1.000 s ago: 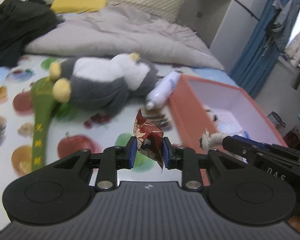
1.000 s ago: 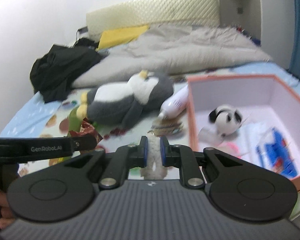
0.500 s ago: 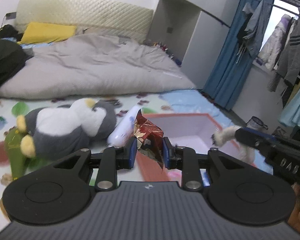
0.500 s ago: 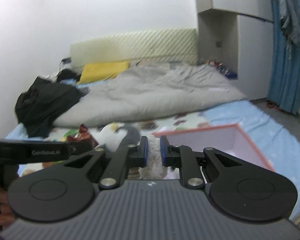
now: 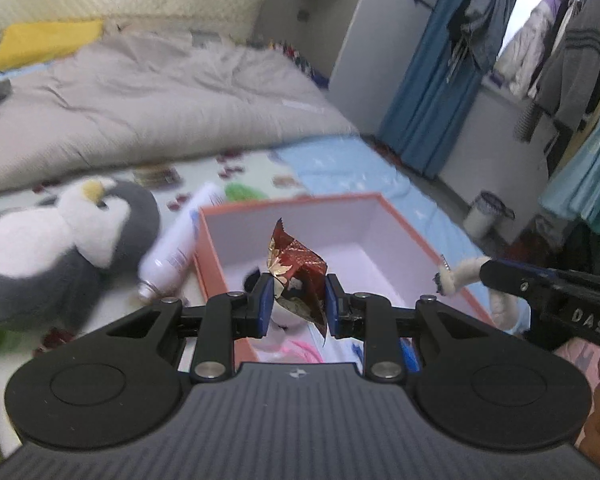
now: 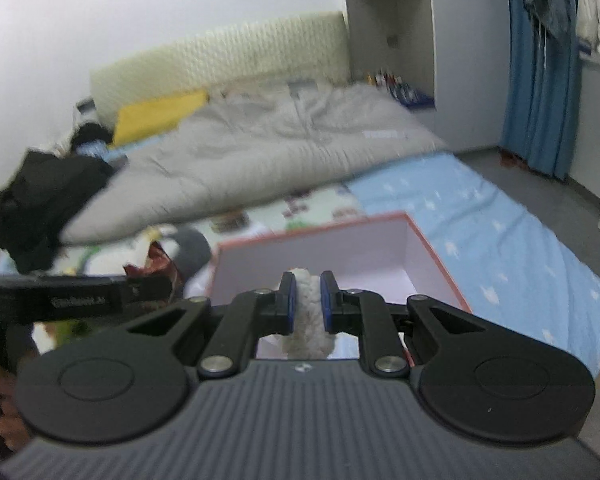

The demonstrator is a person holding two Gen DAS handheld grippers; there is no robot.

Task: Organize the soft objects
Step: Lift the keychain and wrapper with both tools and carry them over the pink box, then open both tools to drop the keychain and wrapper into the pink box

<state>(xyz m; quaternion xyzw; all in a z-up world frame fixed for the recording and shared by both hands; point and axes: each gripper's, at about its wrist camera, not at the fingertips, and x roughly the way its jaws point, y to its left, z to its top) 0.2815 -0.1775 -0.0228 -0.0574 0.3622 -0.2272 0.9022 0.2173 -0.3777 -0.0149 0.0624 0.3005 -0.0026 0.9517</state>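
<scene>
My left gripper (image 5: 294, 300) is shut on a crumpled dark red foil packet (image 5: 298, 270) and holds it above the near end of the orange box (image 5: 412, 224) with the pale inside. My right gripper (image 6: 305, 308) is shut on a fluffy white plush piece (image 6: 306, 312), held over the same box (image 6: 440, 264); it shows at the right of the left wrist view (image 5: 460, 274). A grey and white penguin plush (image 5: 60, 248) lies on the bed left of the box. Small items lie in the box bottom, mostly hidden.
A white spray bottle (image 5: 180, 248) lies between the penguin and the box. A grey duvet (image 5: 160, 96) and yellow pillow (image 5: 44, 40) lie behind. Black clothes (image 6: 40, 196) sit at the far left. Blue curtain (image 5: 432, 92) and a small bin (image 5: 484, 216) stand to the right.
Both grippers have moved right, from over the bed beside the penguin to over the box, each still holding its item. The views first tipped up, then lowered toward the box.
</scene>
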